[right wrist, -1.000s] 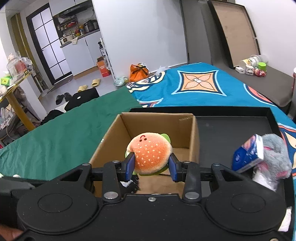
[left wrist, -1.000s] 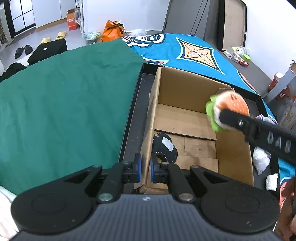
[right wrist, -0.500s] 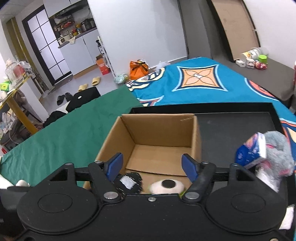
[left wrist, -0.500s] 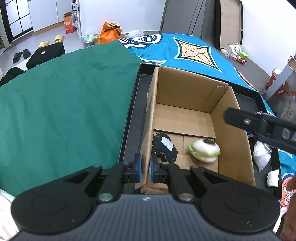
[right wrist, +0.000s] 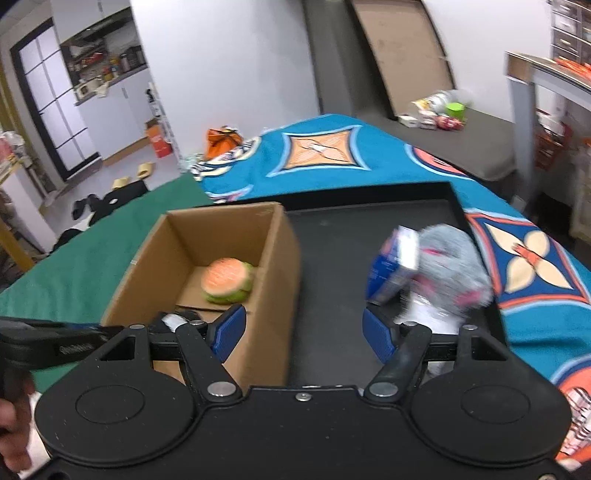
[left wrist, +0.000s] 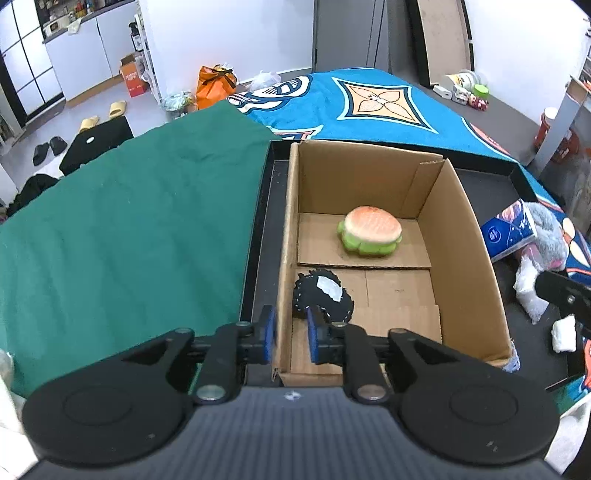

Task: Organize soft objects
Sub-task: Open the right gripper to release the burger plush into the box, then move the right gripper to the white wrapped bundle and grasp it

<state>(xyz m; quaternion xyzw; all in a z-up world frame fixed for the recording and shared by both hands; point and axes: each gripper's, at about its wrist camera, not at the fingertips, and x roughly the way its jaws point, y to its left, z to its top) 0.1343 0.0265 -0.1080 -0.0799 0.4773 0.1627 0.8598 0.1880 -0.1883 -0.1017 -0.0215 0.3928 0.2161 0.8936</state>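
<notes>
White walls (left wrist: 229, 33) enclose the room, with a pale floor (left wrist: 92, 99) at far left where yellow slippers (left wrist: 118, 108) and black slippers (left wrist: 48, 147) lie. White cabinets (left wrist: 77, 62) stand beside a black-framed window (right wrist: 55, 110). An orange bag (left wrist: 216, 86) sits near the wall, and a brown board (left wrist: 441, 37) leans at far right.

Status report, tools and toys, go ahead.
Left tool opening, straddling cardboard box wall. Right tool open, empty. Burger plush in box. Nothing blocking.
</notes>
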